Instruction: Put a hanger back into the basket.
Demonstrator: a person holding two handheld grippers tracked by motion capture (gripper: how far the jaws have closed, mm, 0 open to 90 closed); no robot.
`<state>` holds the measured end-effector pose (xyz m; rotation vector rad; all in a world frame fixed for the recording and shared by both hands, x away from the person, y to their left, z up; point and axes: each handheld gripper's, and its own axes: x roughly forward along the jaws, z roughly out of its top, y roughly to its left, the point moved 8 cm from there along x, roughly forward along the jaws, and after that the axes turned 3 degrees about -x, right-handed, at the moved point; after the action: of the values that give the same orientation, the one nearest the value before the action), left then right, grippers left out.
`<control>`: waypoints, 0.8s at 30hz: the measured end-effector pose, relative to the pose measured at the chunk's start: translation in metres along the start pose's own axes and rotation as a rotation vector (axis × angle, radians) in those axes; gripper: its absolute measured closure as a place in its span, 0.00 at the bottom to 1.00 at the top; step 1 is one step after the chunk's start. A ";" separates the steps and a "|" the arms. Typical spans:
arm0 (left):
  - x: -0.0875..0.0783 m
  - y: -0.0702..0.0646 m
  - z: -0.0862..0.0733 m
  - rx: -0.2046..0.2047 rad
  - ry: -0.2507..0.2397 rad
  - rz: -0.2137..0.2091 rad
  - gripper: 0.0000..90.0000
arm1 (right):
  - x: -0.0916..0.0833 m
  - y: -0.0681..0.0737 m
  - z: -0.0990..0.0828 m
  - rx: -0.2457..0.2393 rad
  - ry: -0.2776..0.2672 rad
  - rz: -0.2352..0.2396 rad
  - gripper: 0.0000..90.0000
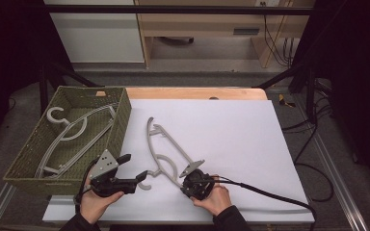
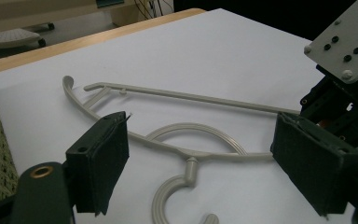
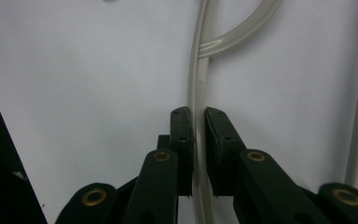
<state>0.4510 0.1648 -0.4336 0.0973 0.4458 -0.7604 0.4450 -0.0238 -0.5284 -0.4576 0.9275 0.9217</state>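
Right gripper (image 3: pixel 198 116) pinched on the grey hanger (image 1: pixel 166 149) lying flat on the white sheet (image 1: pixel 231 139); grip point hidden from above. Left gripper (image 2: pixel 198 158) spread wide around the hook, seemingly not touching. Hook tip cut off.

We look down on a table (image 1: pixel 192 93) with a light wooden edge, its top covered by a large white sheet (image 1: pixel 231 144). Beyond it lies a grey floor (image 1: pixel 197 77). At the back stands a white cabinet (image 1: pixel 96 33), and beside it a pale wooden desk (image 1: pixel 207 24) with black cables (image 1: pixel 277 48) hanging at its right end. More black cables (image 1: pixel 313 134) trail over the floor at the right. Dark metal frame bars (image 1: pixel 173 9) cross the top, and both sides fall into deep shadow.
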 end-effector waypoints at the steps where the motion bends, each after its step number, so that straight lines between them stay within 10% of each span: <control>1: 0.000 0.000 0.000 0.000 -0.001 -0.001 0.20 | -0.001 -0.001 -0.001 -0.009 0.004 -0.005 0.91; 14: -0.004 -0.002 0.004 0.011 -0.014 -0.005 0.20 | -0.003 -0.005 0.011 -0.010 -0.043 -0.005 0.78; 24: -0.007 0.000 0.006 0.012 -0.018 -0.005 0.20 | 0.011 -0.001 0.019 -0.033 0.023 -0.009 0.78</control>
<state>0.4490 0.1679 -0.4250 0.1004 0.4247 -0.7679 0.4576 -0.0061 -0.5278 -0.5012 0.9313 0.9267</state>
